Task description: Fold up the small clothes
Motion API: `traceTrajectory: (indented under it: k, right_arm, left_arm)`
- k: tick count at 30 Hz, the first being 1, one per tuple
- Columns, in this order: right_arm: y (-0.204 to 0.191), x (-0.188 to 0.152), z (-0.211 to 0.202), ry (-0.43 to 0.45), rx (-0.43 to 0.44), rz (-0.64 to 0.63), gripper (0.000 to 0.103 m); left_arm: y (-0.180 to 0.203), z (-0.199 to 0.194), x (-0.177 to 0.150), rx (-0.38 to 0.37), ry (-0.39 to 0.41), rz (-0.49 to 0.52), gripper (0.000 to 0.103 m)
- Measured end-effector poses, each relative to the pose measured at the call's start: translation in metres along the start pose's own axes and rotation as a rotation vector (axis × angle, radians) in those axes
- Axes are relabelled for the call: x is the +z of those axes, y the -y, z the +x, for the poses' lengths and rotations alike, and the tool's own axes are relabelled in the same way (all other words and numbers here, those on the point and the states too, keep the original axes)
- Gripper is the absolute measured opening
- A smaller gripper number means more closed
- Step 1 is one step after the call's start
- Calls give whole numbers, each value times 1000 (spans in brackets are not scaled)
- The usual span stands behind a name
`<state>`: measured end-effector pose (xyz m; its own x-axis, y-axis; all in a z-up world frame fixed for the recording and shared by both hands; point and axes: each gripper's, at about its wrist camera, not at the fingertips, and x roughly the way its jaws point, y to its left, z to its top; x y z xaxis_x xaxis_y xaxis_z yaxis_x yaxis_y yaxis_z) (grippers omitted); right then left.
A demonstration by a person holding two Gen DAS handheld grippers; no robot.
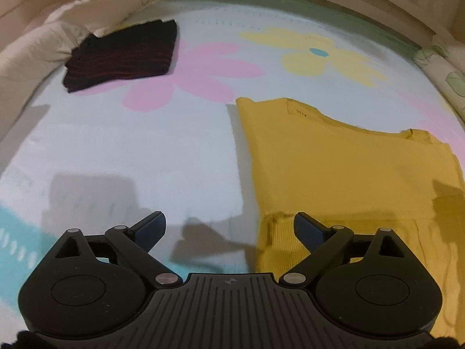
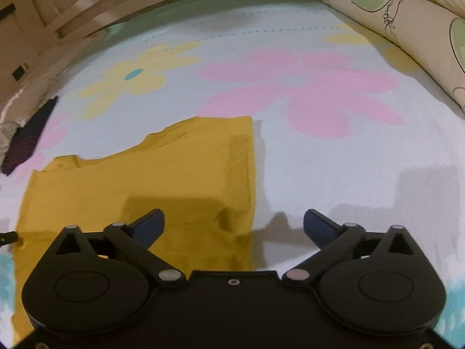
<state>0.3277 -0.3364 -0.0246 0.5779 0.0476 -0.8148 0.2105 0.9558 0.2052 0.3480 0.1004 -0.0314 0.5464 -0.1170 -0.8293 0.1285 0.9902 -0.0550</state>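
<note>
Grippers spread above a half-folded yellow top

Mustard-yellow knit top (image 1: 343, 168) lies flat on a pale floral bedsheet (image 1: 145, 151), its sides turned in so the edges run straight; the neckline faces the far side and a ribbed hem sits near the cameras. The left gripper (image 1: 229, 226) hovers over the sheet at the top's left edge, its jaws spread wide and holding nothing; its right finger hangs over the ribbed hem. The right gripper (image 2: 234, 224) is likewise spread and empty, its left finger above the yellow cloth, its right finger above bare sheet. Whether either finger touches the fabric cannot be told. A folded dark garment with red stripes (image 1: 122, 55) rests well apart at the far left, beside a white pillow (image 1: 35, 46). A rolled leaf-print quilt (image 2: 407, 29) borders the right side.
</note>
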Motion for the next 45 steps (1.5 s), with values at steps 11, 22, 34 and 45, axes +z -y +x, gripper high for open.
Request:
traceTrajectory:
  k: [11, 22, 34, 45]
  right_arm:
    - [-1, -34, -69, 8, 59, -27, 103]
    - [4, -120, -120, -3, 178, 22, 103]
    - [23, -181, -125, -171, 210, 83, 103]
    - [33, -206, -116, -274, 266, 110, 103]
  left_arm:
    - [22, -68, -48, -59, 52, 49, 96]
    - [34, -98, -133, -116, 13, 96, 96]
    - [20, -104, -173, -143, -61, 45, 96]
    - [23, -96, -183, -144, -84, 42, 102]
